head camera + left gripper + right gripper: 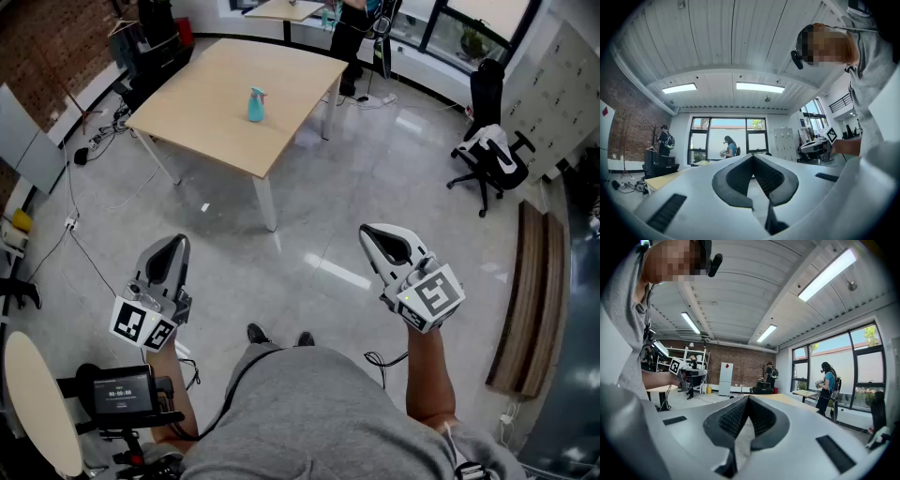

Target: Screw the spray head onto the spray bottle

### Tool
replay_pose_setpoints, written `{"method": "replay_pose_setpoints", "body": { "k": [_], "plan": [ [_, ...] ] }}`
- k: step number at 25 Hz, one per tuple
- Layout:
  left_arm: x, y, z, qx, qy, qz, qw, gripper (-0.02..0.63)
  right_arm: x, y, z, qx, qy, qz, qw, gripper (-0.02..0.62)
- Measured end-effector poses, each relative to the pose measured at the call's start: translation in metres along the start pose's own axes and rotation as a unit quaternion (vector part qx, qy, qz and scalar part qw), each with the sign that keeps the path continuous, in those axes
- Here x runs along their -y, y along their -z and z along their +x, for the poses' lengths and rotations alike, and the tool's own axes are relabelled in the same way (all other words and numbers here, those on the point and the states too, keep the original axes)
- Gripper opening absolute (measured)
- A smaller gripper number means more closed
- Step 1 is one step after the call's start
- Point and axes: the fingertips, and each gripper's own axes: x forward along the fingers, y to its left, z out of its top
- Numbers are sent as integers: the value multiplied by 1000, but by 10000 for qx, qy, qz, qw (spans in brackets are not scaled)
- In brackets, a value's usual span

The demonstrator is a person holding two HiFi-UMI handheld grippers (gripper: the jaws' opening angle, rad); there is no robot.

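A teal spray bottle (255,103) stands upright on a light wooden table (216,112) far ahead of me; whether its head is on it is too small to tell. I hold both grippers low over the floor, well short of the table. My left gripper (174,244) is shut and empty, its pads meeting at the tip (752,156). My right gripper (369,232) is also shut with nothing in it, jaws closed together (747,398). Both point up and forward into the room. The bottle does not show in either gripper view.
A black office chair (489,150) stands at the right, a wooden bench (527,300) along the right wall. Cables (94,141) trail over the floor at the left. A round table (37,403) and a small screen (122,392) sit at my lower left. People (730,149) stand by the far windows.
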Motion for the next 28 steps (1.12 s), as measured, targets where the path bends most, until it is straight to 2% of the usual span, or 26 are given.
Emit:
{"method": "replay_pose_setpoints", "body": {
  "k": [4, 12, 23, 28],
  "plan": [
    [-1, 1, -1, 3, -12, -9, 10000, 5, -1, 8, -2, -197, -7, 38, 9998, 5],
    [0, 2, -1, -2, 9, -24, 10000, 5, -1, 9, -3, -208, 29, 58, 9998, 6],
    [3, 8, -1, -98, 34, -18, 9999, 5, -4, 7, -3, 47, -12, 79, 10000, 8],
    [-43, 14, -5, -104, 53, -69, 9999, 5, -11, 7, 40, 2, 52, 152, 9999, 8]
  ]
}}
